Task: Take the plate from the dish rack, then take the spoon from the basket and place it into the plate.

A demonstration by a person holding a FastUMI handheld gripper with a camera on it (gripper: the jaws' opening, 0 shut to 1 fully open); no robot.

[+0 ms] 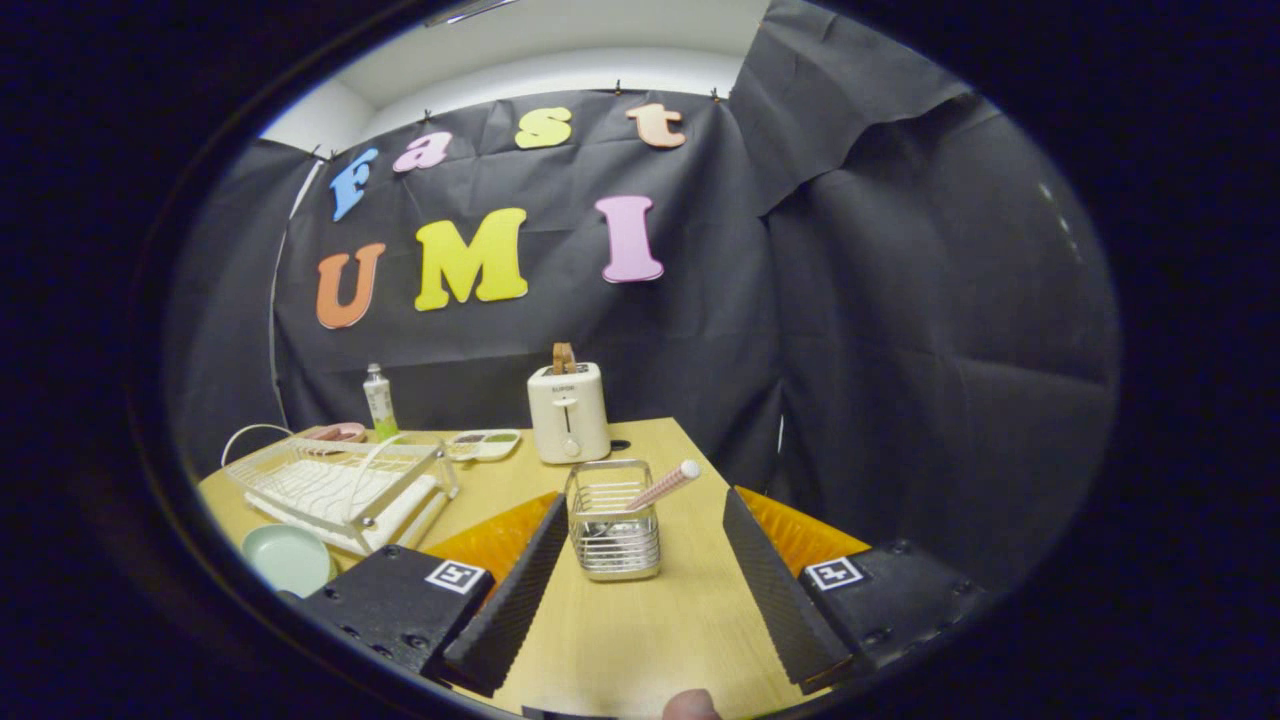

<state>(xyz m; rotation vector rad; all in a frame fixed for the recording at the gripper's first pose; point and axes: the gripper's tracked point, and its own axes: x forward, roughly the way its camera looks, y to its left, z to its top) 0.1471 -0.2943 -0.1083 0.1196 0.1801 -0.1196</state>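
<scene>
Plate (288,557), pale green, lies flat on the bench (640,630) at about ten o'clock from my claw (640,520), just beside the near end of the white wire dish rack (335,488), which holds nothing that I can make out. Behind the rack, toward eleven o'clock, stand a small bottle (379,400), a pink dish (338,432) and a shallow tray (484,443) with compartments. At twelve o'clock my claw is spread wide, its fingers (515,590) gripping nothing, and the wire basket (612,520) sits between their tips, touching neither. The spoon (665,484) stands in the basket, its pink handle leaning out toward one o'clock. Beyond the basket, a cream toaster (568,412) with a slice of bread (563,357) sticking up rests near the bench's far edge.
</scene>
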